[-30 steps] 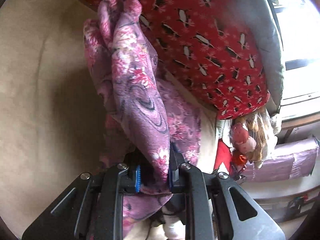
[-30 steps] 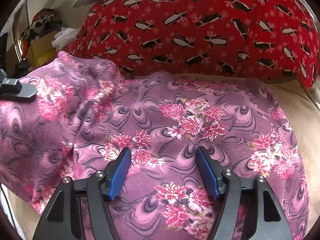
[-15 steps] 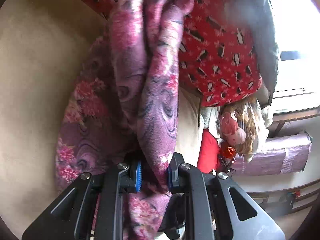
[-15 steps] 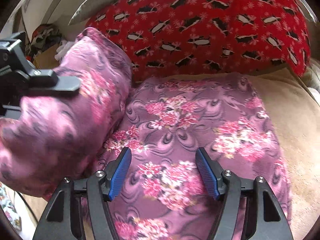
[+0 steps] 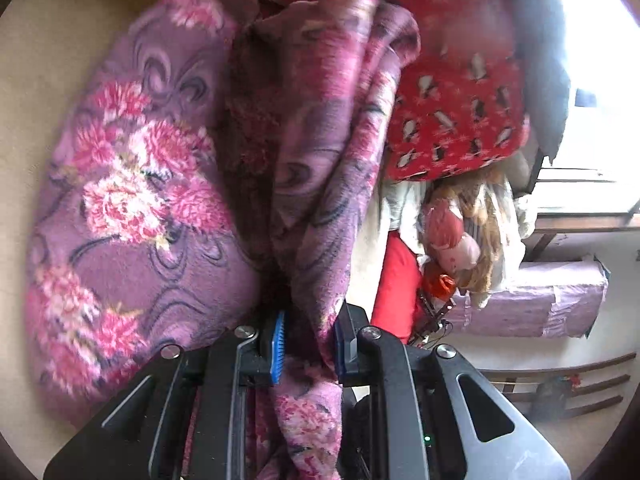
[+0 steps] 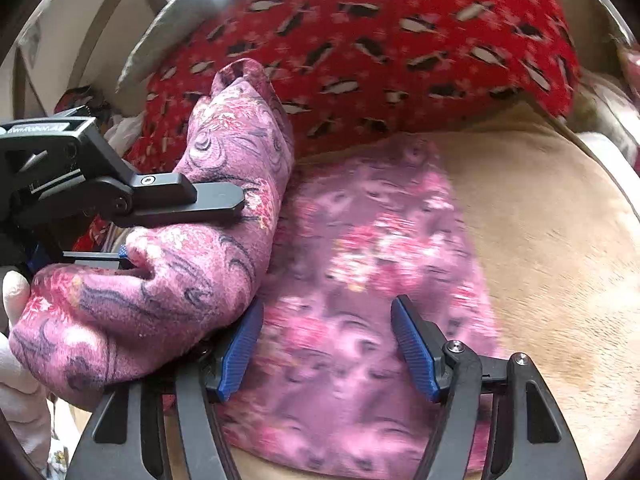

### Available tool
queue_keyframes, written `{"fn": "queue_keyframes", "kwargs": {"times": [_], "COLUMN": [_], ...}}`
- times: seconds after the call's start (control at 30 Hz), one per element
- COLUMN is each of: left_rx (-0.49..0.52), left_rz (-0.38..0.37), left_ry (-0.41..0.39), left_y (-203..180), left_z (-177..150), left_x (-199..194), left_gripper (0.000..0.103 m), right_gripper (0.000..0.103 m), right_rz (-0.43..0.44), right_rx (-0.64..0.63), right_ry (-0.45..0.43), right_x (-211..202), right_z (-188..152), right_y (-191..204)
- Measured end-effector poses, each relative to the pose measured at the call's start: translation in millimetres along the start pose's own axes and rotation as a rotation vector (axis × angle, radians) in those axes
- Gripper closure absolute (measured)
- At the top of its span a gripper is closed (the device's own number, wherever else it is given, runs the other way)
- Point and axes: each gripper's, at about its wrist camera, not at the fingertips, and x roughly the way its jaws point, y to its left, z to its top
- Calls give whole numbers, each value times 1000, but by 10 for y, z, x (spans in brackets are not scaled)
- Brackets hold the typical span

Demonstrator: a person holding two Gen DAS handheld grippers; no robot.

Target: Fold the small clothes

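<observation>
A purple fleece garment with pink flowers [image 6: 360,280] lies on a beige bed surface [image 6: 552,240]. My left gripper [image 5: 308,340] is shut on a bunched fold of this garment [image 5: 320,160] and holds it lifted over the flat part [image 5: 132,208]. In the right wrist view the left gripper [image 6: 120,196] shows at the left with the fold [image 6: 180,280] draped around it. My right gripper [image 6: 328,344] is open and empty just above the flat part, its left finger touching the lifted fold.
A red pillow with a penguin print [image 6: 380,48] lies behind the garment. A doll [image 5: 460,236] and a purple wrapped box [image 5: 532,300] sit beyond the bed edge at the right of the left wrist view. A window is bright at the far right.
My left gripper has carried the lifted fold over towards the right, across the flat part. The garment under my right gripper now covers a narrower strip, with more beige surface showing at the right.
</observation>
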Motion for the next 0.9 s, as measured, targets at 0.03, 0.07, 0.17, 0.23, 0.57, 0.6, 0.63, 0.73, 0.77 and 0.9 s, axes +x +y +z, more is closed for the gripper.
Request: {"fn": "queue_keyframes", "kwargs": {"times": [0.03, 0.07, 0.17, 0.23, 0.57, 0.6, 0.63, 0.73, 0.77, 0.9], "left_rx": [-8, -20, -33, -31, 24, 0, -29, -79, -75, 1], "left_rz": [8, 13, -2, -32, 34, 39, 42, 58, 62, 119], "left_ry": [14, 21, 29, 45, -176, -176, -165, -109, -86, -64], "left_y": [14, 27, -3, -56, 282, 385, 491, 673, 686, 563], "left_z": [3, 6, 14, 14, 12, 26, 31, -12, -42, -92], "left_x": [66, 100, 85, 10, -1074, -1085, -1052, -834, -761, -649], "left_gripper": [86, 85, 77, 75, 53, 53, 53, 53, 53, 53], "right_gripper": [37, 40, 41, 41, 39, 39, 39, 36, 36, 51], "right_rz": [5, 7, -5, 1, -23, 18, 64, 142, 124, 28], "right_rx": [6, 2, -55, -59, 228, 272, 299, 259, 236, 91], "right_ry": [11, 18, 16, 13, -174, -184, -178, -79, -27, 133], "right_x": [12, 24, 5, -41, -818, -827, -799, -467, -306, 231], "right_z": [-20, -32, -74, -99, 130, 198, 279, 532, 597, 708], "right_y": [-69, -94, -59, -68, -760, -814, -829, -639, -556, -165]}}
